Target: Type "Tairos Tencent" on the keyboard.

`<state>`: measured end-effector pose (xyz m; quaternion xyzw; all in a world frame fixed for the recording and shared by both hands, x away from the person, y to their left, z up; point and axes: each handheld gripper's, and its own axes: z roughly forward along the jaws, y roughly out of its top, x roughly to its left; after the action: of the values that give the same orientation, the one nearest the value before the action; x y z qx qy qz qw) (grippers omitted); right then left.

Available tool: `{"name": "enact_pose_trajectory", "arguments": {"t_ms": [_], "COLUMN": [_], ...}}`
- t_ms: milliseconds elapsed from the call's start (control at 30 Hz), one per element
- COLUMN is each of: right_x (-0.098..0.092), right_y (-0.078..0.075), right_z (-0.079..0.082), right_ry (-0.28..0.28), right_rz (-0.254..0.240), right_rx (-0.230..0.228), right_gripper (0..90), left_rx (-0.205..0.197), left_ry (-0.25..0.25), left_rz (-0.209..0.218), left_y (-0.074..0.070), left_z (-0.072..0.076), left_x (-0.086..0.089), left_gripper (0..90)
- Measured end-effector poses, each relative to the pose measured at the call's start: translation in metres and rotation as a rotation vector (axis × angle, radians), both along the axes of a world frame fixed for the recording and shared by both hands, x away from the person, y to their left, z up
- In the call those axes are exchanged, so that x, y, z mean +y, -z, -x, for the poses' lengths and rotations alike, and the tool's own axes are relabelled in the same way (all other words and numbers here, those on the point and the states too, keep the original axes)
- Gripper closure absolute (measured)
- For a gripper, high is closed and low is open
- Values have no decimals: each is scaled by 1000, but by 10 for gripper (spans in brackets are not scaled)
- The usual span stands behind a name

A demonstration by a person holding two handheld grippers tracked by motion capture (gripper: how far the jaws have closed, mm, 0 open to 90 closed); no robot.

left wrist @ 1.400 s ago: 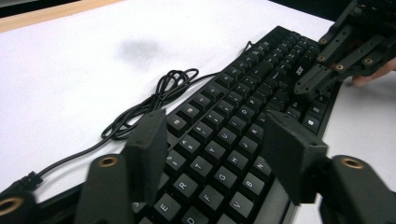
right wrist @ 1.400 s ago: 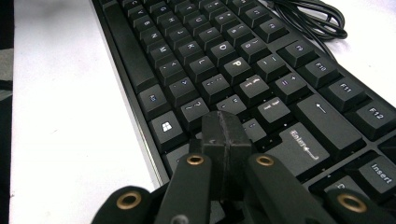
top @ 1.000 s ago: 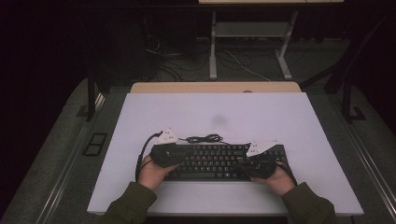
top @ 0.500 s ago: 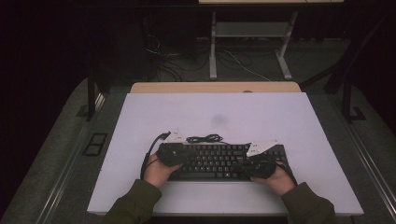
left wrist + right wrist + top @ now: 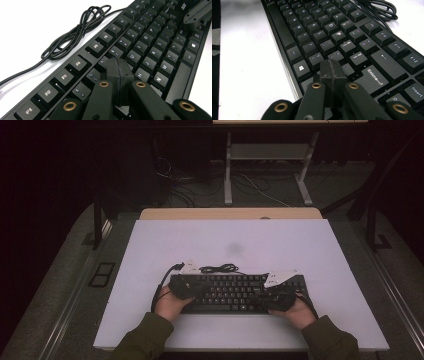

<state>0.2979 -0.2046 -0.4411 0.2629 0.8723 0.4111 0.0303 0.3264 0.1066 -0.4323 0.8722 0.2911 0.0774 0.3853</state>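
Note:
A black keyboard lies on the white table near the front edge, its bundled cable just behind it. My left gripper rests over the keyboard's left part. In the left gripper view its jaws are shut, pads pressed together, tips just above the letter keys of the keyboard, with nothing between them. My right gripper is over the right part. Its jaws are also shut and empty, tips above keys left of Enter on the keyboard. Whether either tip touches a key I cannot tell.
The white tabletop stretches beyond the keyboard, with a faint grey smudge in the middle. The cable coil lies on the table beside the function-key row. Dark floor and table legs stand behind the far edge.
My left gripper has shifted a little to the right, further over the keyboard's left end. The right gripper and the keyboard have stayed put.

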Motion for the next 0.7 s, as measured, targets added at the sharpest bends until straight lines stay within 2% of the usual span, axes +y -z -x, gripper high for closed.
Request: {"name": "enact_pose_trajectory", "arguments": {"t_ms": [233, 367, 567, 633, 667, 700], "right_x": [0, 0, 0, 0, 0, 0], "right_y": [0, 0, 0, 0, 0, 0], "right_z": [0, 0, 0, 0, 0, 0], "right_ry": [1, 1, 1, 1, 1, 1], "right_rz": [1, 1, 0, 0, 0, 0], "right_rx": [-1, -1, 0, 0, 0, 0], "right_gripper": [895, 894, 894, 894, 894, 894], "left_rx": [1, -4, -8, -19, -23, -23], "left_ry": [-3, -9, -19, -26, -21, -31], "left_rz": [15, 43, 59, 73, 64, 77], "left_y": [0, -3, -5, -6, -7, -7], "left_z": [-1, 0, 2, 4, 4, 4], "left_x": [2, 5, 8, 8, 10, 10], "left_gripper": [889, 889, 886, 849, 820, 790]}}
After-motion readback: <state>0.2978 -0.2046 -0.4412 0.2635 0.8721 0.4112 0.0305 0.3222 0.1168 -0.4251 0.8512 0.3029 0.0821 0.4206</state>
